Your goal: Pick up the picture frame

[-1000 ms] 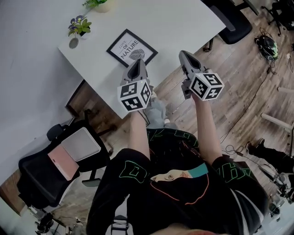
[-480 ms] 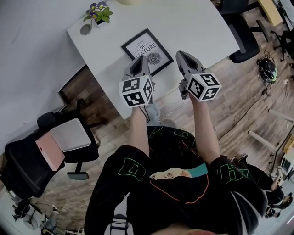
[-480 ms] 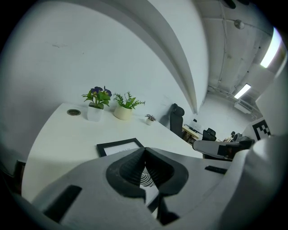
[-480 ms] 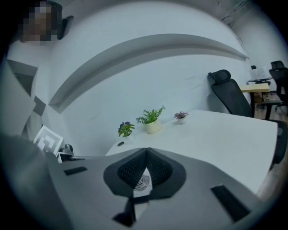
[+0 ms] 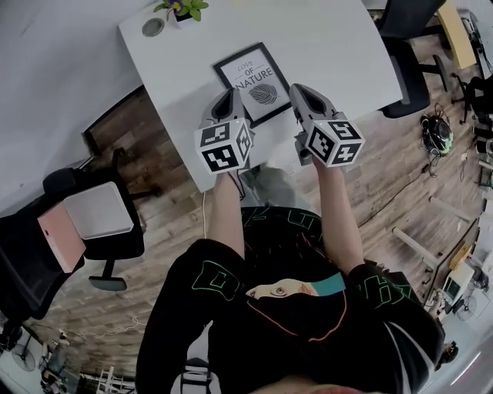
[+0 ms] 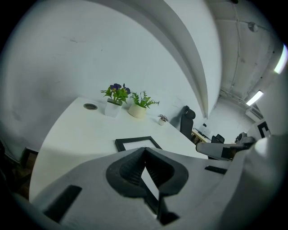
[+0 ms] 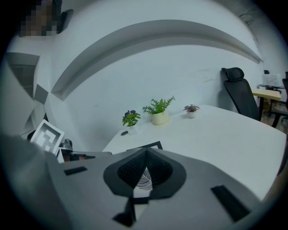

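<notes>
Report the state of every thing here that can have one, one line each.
picture frame: lying flat and face up on the white desk, not gripped.
left tool: jaws together, nothing between them, at the frame's near left.
right tool: jaws together, nothing between them, at the frame's near right.
flower pot: upright at the desk's far edge.

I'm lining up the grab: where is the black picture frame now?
In the head view the black picture frame lies flat on the white desk near its front edge, just ahead of the left hand-held gripper and the right hand-held gripper.
</notes>
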A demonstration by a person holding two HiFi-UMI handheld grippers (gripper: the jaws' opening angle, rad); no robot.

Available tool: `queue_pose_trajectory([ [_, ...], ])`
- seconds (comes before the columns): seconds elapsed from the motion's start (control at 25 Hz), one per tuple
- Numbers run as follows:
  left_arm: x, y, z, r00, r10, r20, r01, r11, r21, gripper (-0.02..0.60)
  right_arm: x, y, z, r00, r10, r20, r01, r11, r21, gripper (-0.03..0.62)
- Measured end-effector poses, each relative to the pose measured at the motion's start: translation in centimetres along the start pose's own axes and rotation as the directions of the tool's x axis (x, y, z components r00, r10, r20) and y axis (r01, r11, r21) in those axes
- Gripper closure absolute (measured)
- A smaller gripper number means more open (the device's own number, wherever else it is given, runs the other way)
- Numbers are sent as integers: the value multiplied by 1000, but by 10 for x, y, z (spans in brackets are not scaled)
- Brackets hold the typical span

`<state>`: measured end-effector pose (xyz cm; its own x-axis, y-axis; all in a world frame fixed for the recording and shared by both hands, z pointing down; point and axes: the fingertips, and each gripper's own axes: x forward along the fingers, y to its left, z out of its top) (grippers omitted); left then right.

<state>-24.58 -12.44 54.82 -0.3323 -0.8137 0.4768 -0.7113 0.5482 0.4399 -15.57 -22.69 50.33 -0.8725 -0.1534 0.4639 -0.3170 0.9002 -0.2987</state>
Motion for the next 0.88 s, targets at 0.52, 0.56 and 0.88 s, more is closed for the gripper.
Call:
queue_pose_trajectory([
  [0.52, -12, 39, -23, 985, 174, -1, -173, 981, -91, 574, 39, 16, -16, 986, 107, -131, -117, 990, -75, 589],
  [0.56, -11, 40, -23, 982, 190, -1, -190, 977, -95, 574, 43, 13, -16, 984, 113, -140, -125, 989, -80, 589],
  [0.88, 0, 41, -32, 952, 306, -4, -305, 948, -93, 574, 66, -8, -23, 967, 134, -216, -169, 974, -153, 589],
])
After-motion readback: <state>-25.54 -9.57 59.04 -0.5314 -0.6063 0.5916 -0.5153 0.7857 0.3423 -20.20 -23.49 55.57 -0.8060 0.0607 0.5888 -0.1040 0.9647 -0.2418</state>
